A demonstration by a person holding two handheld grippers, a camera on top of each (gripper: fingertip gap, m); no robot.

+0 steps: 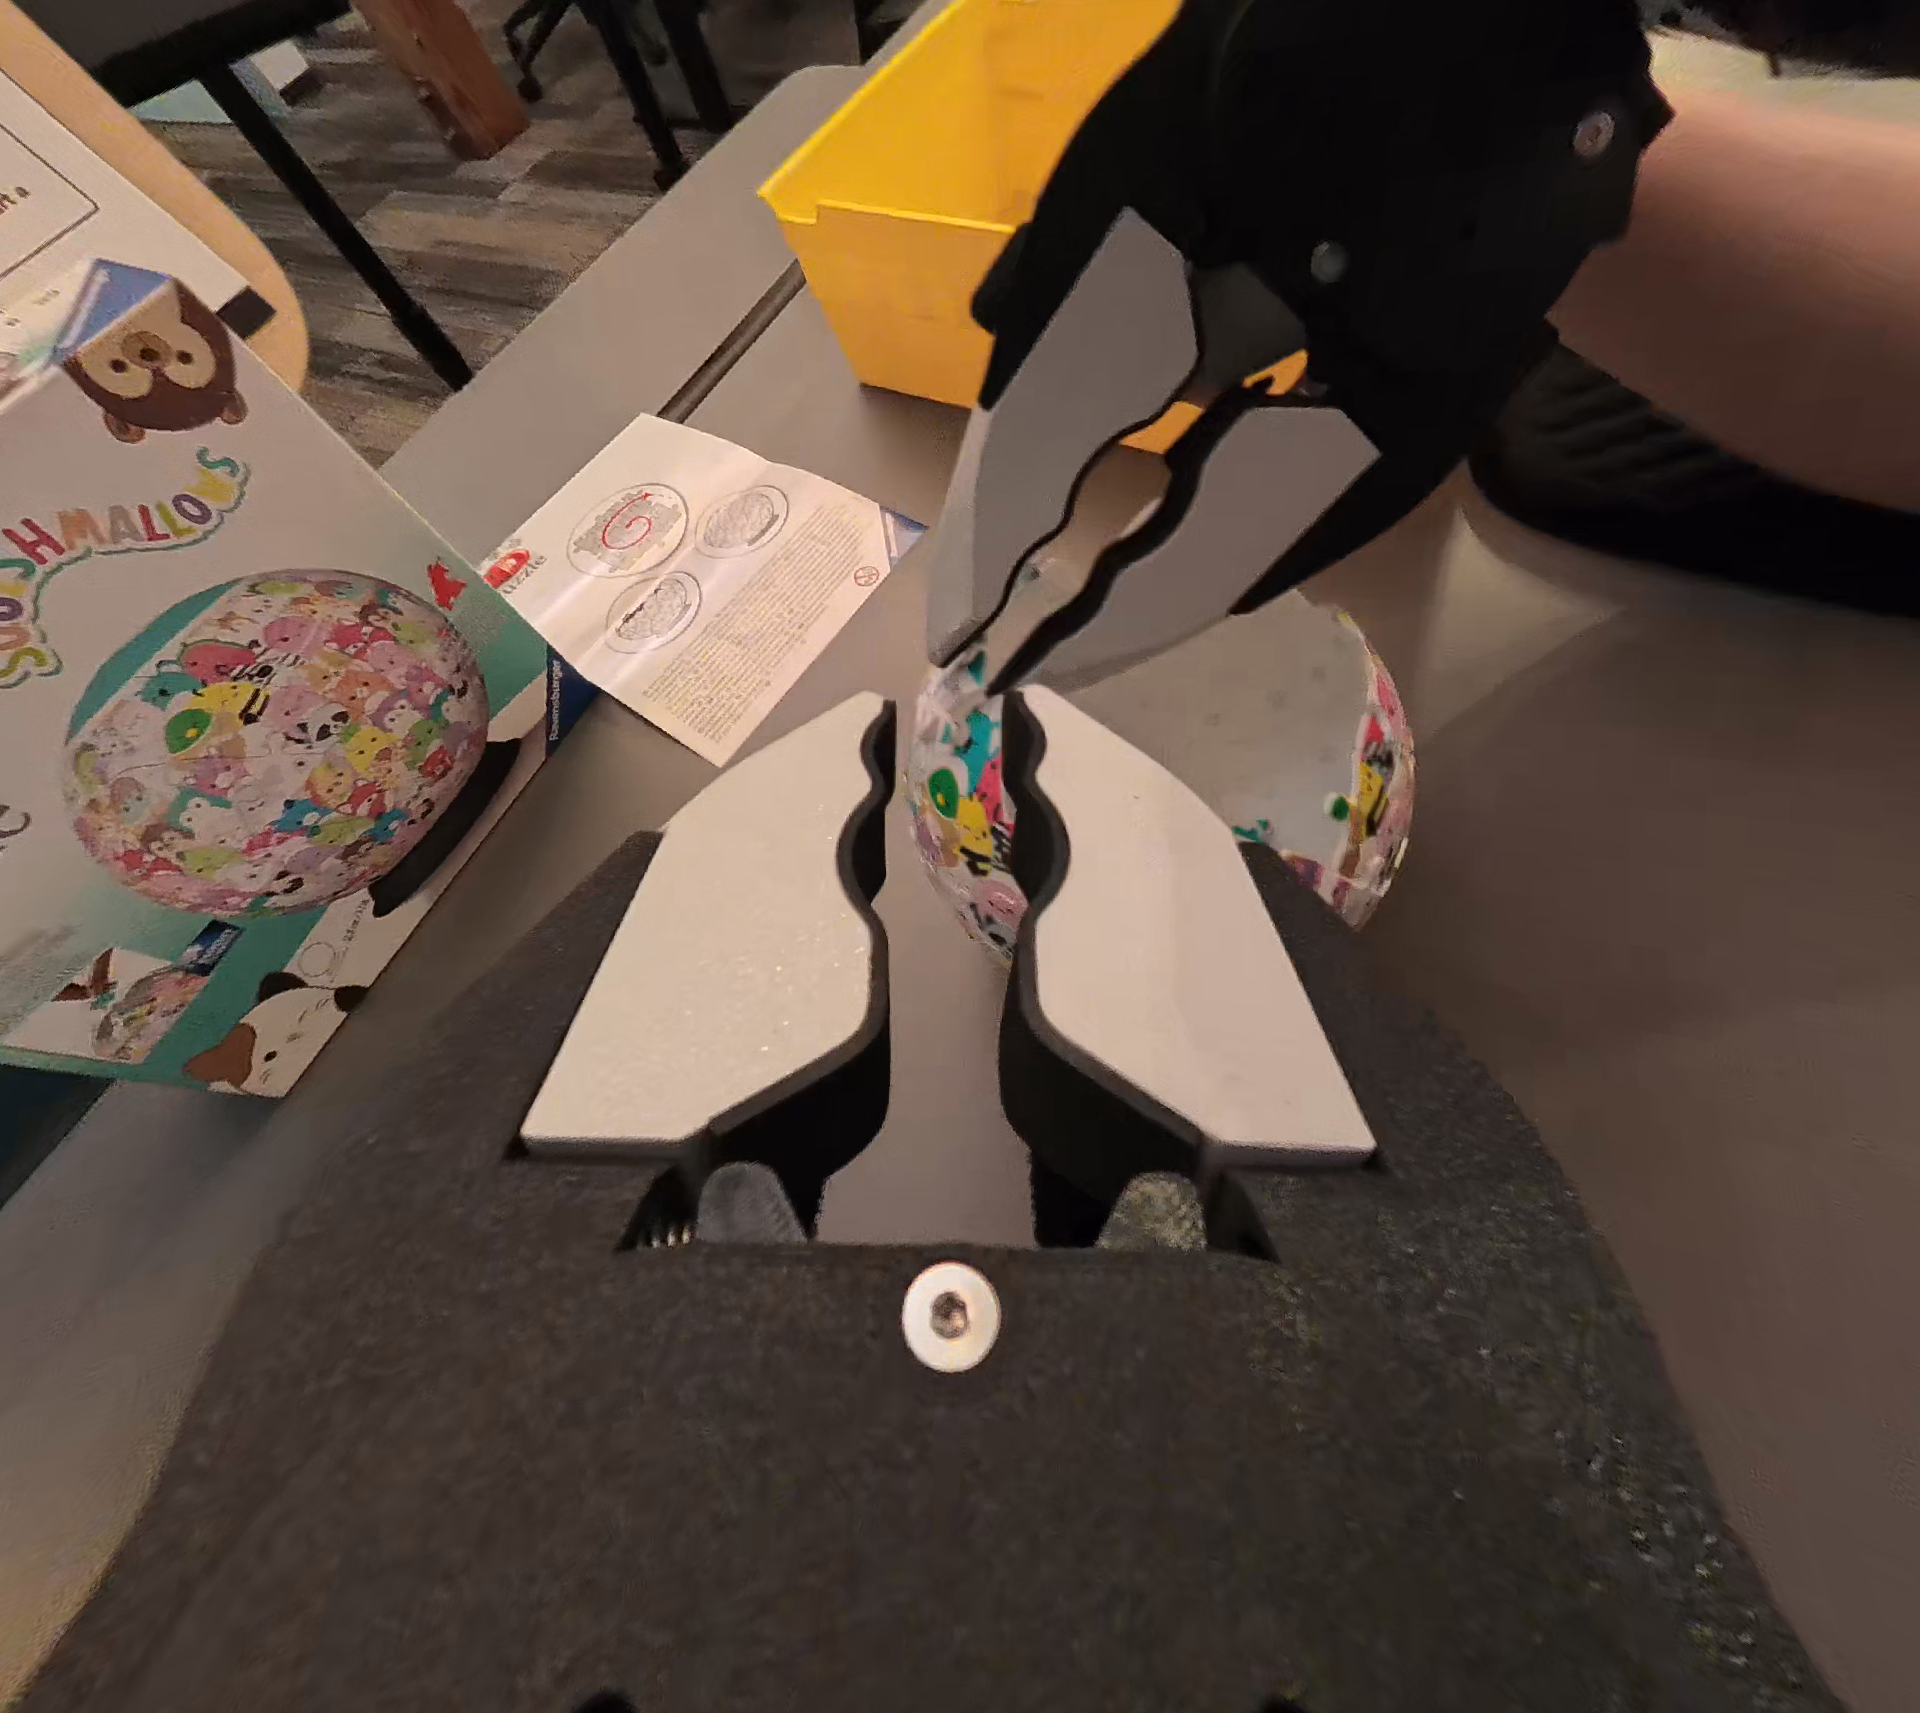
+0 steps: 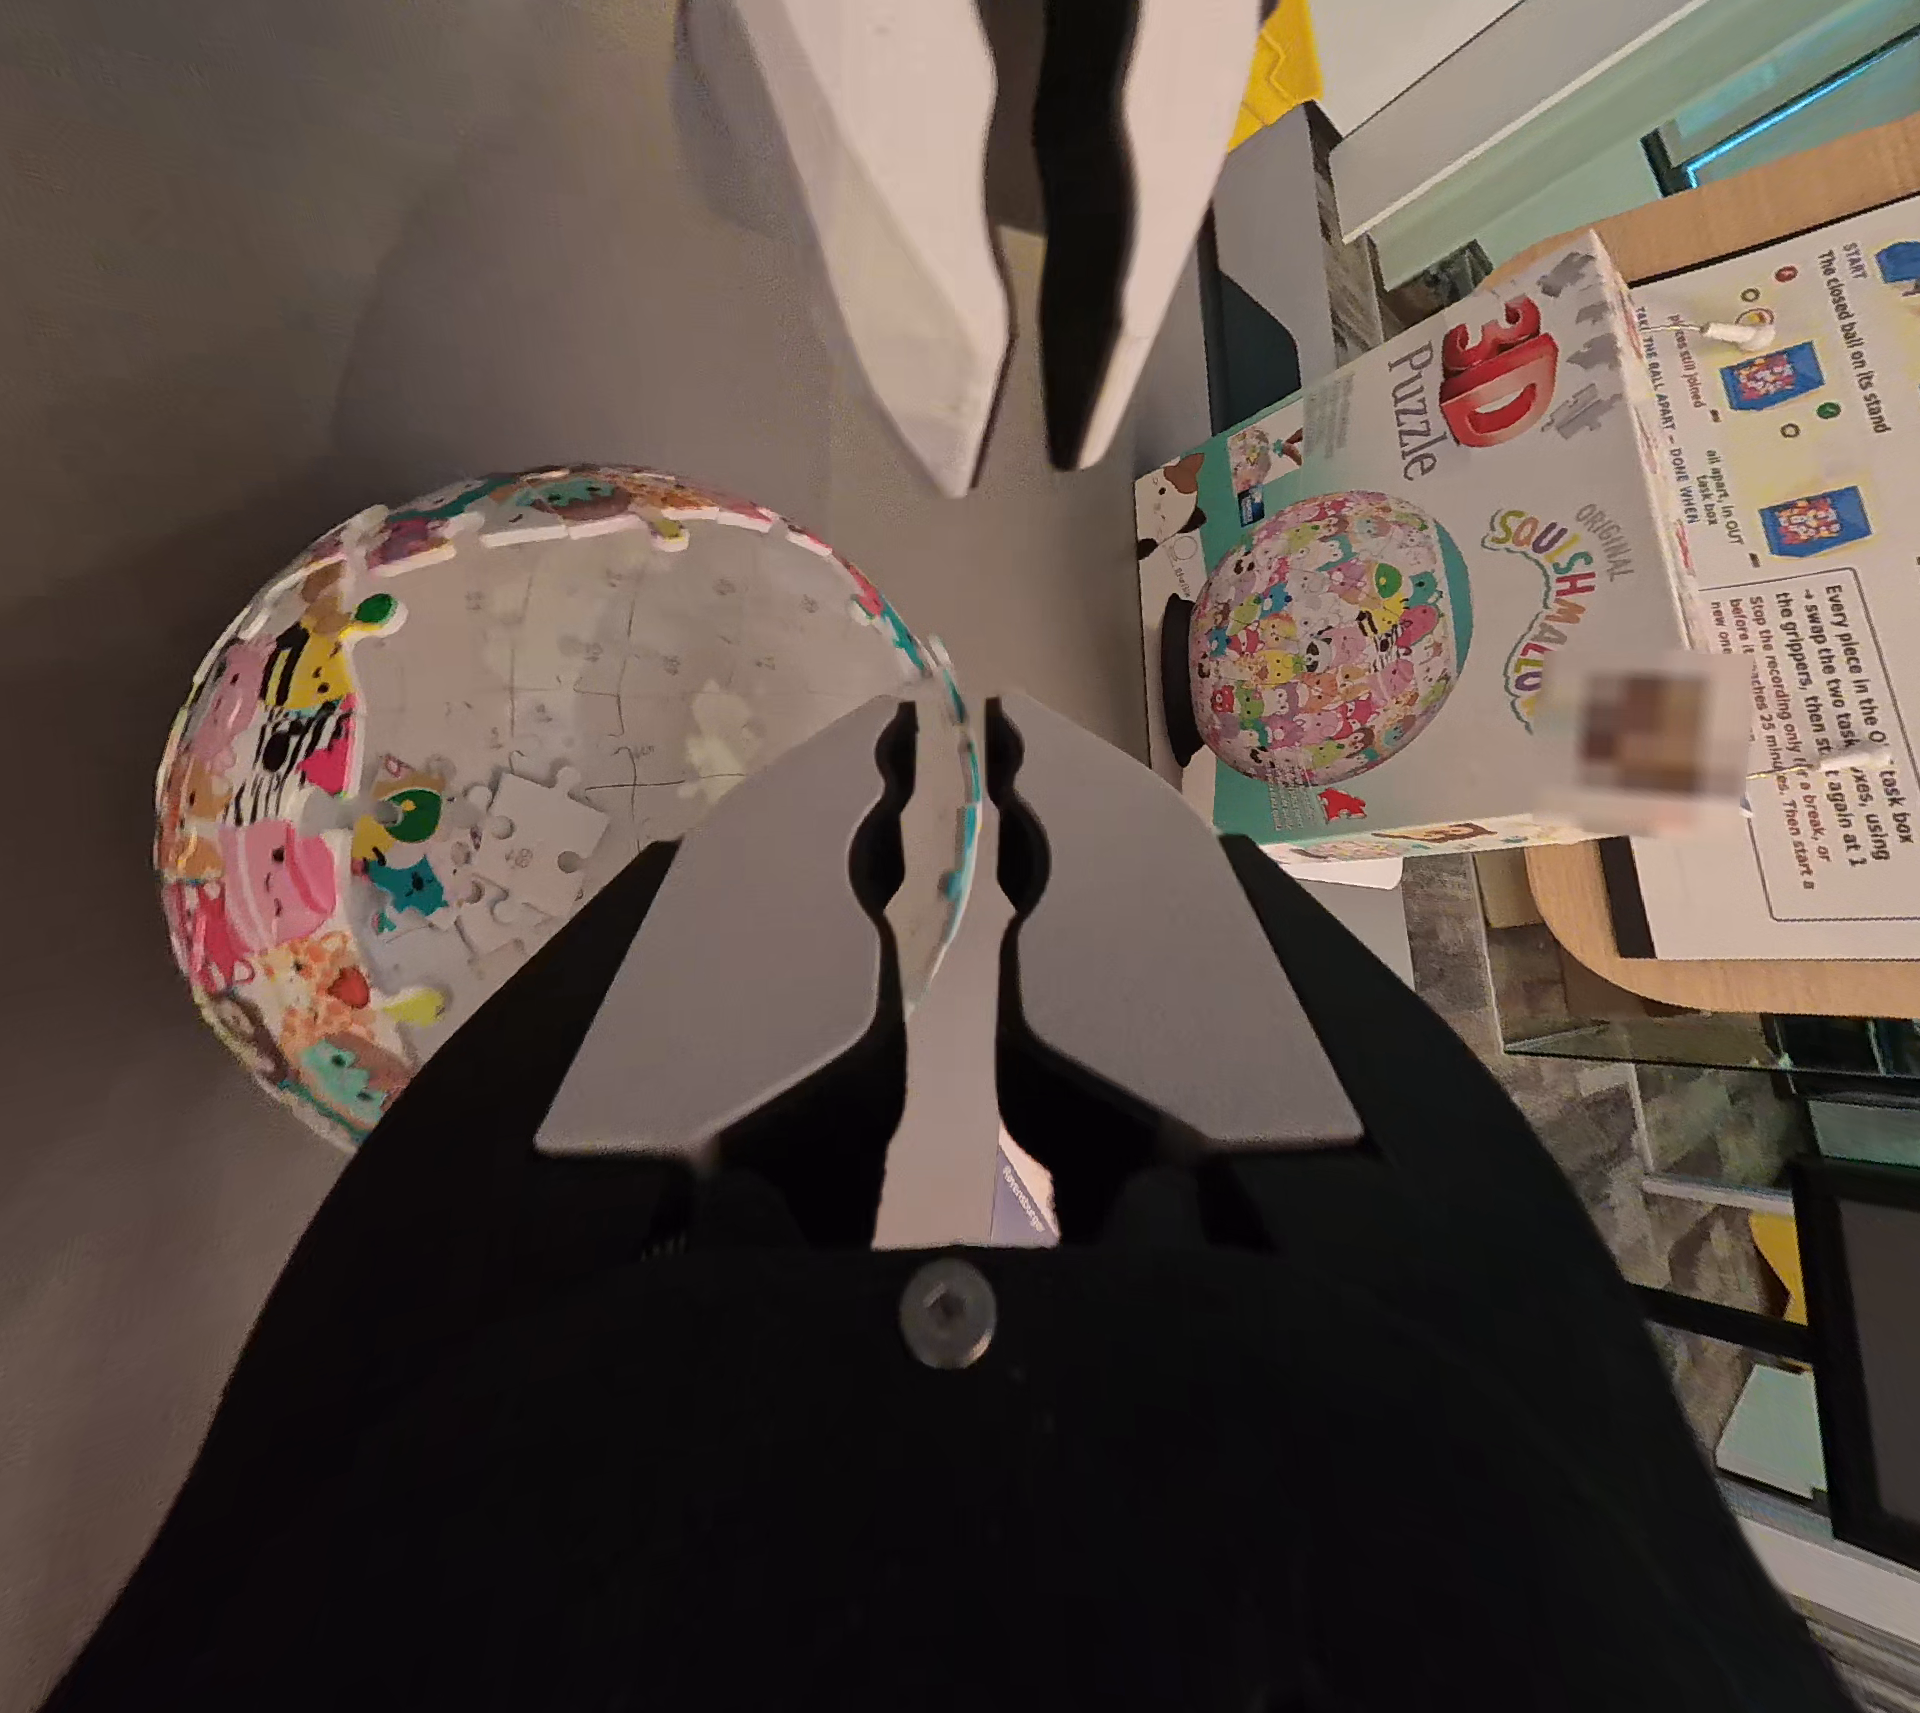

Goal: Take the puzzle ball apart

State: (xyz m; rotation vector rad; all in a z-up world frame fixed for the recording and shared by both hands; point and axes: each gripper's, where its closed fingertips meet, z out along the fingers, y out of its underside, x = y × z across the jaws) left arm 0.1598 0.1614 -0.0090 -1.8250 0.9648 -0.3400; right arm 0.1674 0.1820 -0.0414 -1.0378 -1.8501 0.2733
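Grey-padded fingers of our left gripper [image 1: 948, 718] stand a narrow gap apart, and in the left wrist view the near wall of the puzzle ball [image 1: 1288, 749] shows in that gap; whether the pads actually press it we cannot tell. We see the ball as an open half shell resting on the grey table [image 1: 1662, 936], its white inside facing up and its colourful printed outside around the edge.

Our right gripper [image 2: 948, 713] comes down from above onto the same edge. In the right wrist view its fingers [image 2: 758, 894] sit almost together with the thin rim of the shell [image 2: 520, 676] between them, so it appears to pinch the rim, though the contact is blurred. A few loose white pieces [image 2: 535, 832] lie inside the shell.

Much of the ball is hidden: our left fingers cover its near side, and the right gripper's black body covers its lower part in the other view. Behind it stand a yellow bin [image 1: 935, 209], partly blocked by the right gripper, a folded instruction sheet [image 1: 717, 583] flat on the table, and the puzzle box [image 1: 239, 728], cut off by the left edge of the picture
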